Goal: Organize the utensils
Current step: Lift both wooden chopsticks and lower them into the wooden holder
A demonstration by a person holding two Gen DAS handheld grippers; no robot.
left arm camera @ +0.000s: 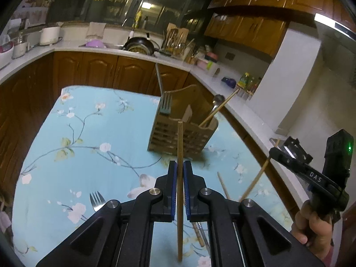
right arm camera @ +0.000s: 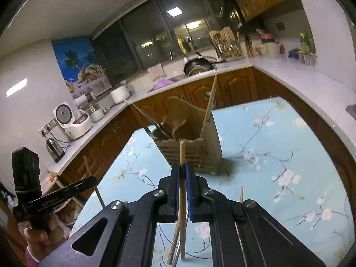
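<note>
Left gripper [left arm camera: 180,166]: clamped narrow on a wooden chopstick [left arm camera: 179,146], shaft upright between the blue pads [left arm camera: 175,178], top end poking above the fingertips, lower end hanging down toward the floral tablecloth [left arm camera: 77,133]. Right gripper [right arm camera: 183,169]: likewise pinched shut on a second chopstick [right arm camera: 182,153], shaft standing nearly vertical in the jaws, slightly tilted.

Straight ahead of both grippers, on the cloth: wooden utensil holder [left arm camera: 178,133], slatted front, divided compartments. Already inside, seen from the left wrist: a fork [left arm camera: 165,105] in the left compartment, a spoon [left arm camera: 217,102] and a slanted chopstick [left arm camera: 219,109] in the right one. Long axis of each held stick already close to upright, so matched to the holder's open top; judged from here, mainly a forward reach and a drop needed, hardly any re-tilting.

Holder nearer the right gripper by the look of the right wrist view, where it fills more of the frame just beyond the fingertips; likely first to deliver. Chopstick compartment toward the right side of the holder for both.

Left on the cloth near the grippers: another fork [left arm camera: 96,200], more loose chopsticks [left arm camera: 222,184]. Task judged partway done.
</note>
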